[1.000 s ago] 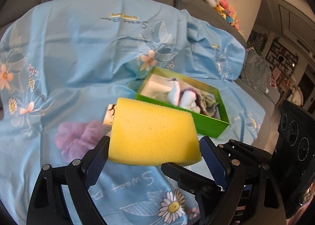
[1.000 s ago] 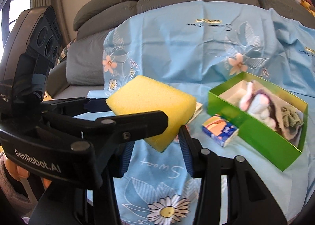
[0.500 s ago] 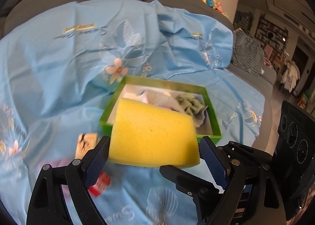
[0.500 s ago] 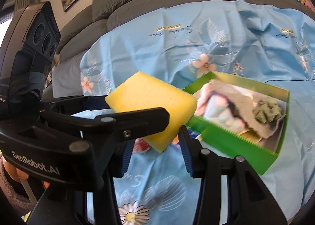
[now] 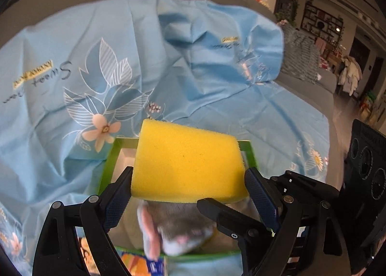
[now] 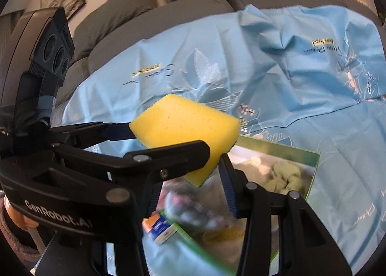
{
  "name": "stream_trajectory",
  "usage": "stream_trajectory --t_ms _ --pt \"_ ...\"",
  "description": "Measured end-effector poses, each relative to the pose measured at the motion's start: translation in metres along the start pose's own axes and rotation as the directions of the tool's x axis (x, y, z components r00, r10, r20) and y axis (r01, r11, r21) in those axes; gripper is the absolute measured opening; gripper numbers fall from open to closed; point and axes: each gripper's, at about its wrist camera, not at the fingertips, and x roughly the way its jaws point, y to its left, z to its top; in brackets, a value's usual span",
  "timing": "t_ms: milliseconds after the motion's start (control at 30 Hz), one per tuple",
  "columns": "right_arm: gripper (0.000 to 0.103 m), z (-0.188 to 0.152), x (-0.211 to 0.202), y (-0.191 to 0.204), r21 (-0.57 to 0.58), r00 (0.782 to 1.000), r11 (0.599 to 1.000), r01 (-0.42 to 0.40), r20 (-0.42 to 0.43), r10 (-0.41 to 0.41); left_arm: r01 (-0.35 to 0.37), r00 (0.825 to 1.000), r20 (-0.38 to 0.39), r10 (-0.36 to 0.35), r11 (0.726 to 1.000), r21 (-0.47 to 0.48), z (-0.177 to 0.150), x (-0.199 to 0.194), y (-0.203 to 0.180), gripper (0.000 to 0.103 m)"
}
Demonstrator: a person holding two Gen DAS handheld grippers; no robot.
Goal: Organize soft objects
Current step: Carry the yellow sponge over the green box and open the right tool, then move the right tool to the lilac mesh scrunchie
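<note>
Yellow foam: the sponge (image 5: pixel 188 162) sits mid-frame in the left wrist view, clamped across its width by the left gripper (image 5: pixel 189 185), both blue pads pressed to its ends. Right gripper (image 6: pixel 190 174) also bites the same sponge, at its lower corner, jaws about half closed on it (right wrist view, centre). So: a two-handed carry.

Change over the last second: the green box (image 5: pixel 108 162) was in the right half of the left frame, clear of the sponge. Now its rim runs directly behind and under the sponge, and its contents, a grey and pink plush toy (image 5: pixel 178 227) and a green cloth (image 6: pixel 287 174), fill the lower frame. Background is motion-blurred. Grip on the sponge is unchanged in both views.

Reading: transport nearly done; sponge appears to hang over the box opening, not yet in it. Remaining step is likely lowering and letting go. The box looks fairly full, so the sponge may end up resting on the plush. A small printed pack (image 6: pixel 159 227) lies on the blue sheet (image 5: pixel 72 58) beside the box's near corner.
</note>
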Motion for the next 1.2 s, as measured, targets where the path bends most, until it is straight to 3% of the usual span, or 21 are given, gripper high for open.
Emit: stream_trajectory --t_ms 233,433,467,533,567,833,900,1200 --pt "0.046 -0.003 0.059 -0.014 0.021 0.989 0.999 0.025 -0.145 -0.022 -0.021 0.994 -0.108 0.009 0.994 -0.105 -0.006 0.054 0.032 0.091" --pt "0.049 -0.011 0.081 -0.019 0.046 0.977 0.998 0.031 -0.211 -0.021 0.030 0.986 -0.151 -0.070 0.967 -0.251 -0.019 0.069 0.058 0.091" --pt "0.051 -0.011 0.079 -0.018 0.044 0.977 0.998 0.033 -0.211 -0.023 0.045 0.984 -0.155 -0.089 0.962 -0.269 -0.020 0.069 0.060 0.091" --pt "0.074 -0.009 0.075 -0.018 0.045 0.977 0.998 0.049 -0.210 -0.038 0.047 0.983 -0.159 -0.096 0.957 -0.287 -0.021 0.066 0.062 0.091" --pt "0.077 -0.008 0.072 -0.017 0.041 0.977 0.997 0.064 -0.205 -0.054 0.050 0.982 -0.159 -0.100 0.955 -0.292 -0.021 0.063 0.062 0.091" --pt "0.079 -0.019 0.018 -0.017 0.025 0.978 0.989 0.148 -0.154 -0.143 0.001 0.991 -0.132 -0.034 0.969 -0.248 -0.034 0.021 0.058 0.093" --pt "0.079 -0.027 0.004 -0.016 0.036 0.978 0.987 0.156 -0.146 -0.149 -0.014 0.994 -0.111 -0.012 0.973 -0.232 -0.044 0.005 0.055 0.099" --pt "0.080 -0.062 -0.045 0.011 0.028 0.977 0.988 0.155 -0.150 -0.149 -0.007 0.999 -0.046 -0.004 0.973 -0.231 -0.094 -0.056 0.041 0.099"
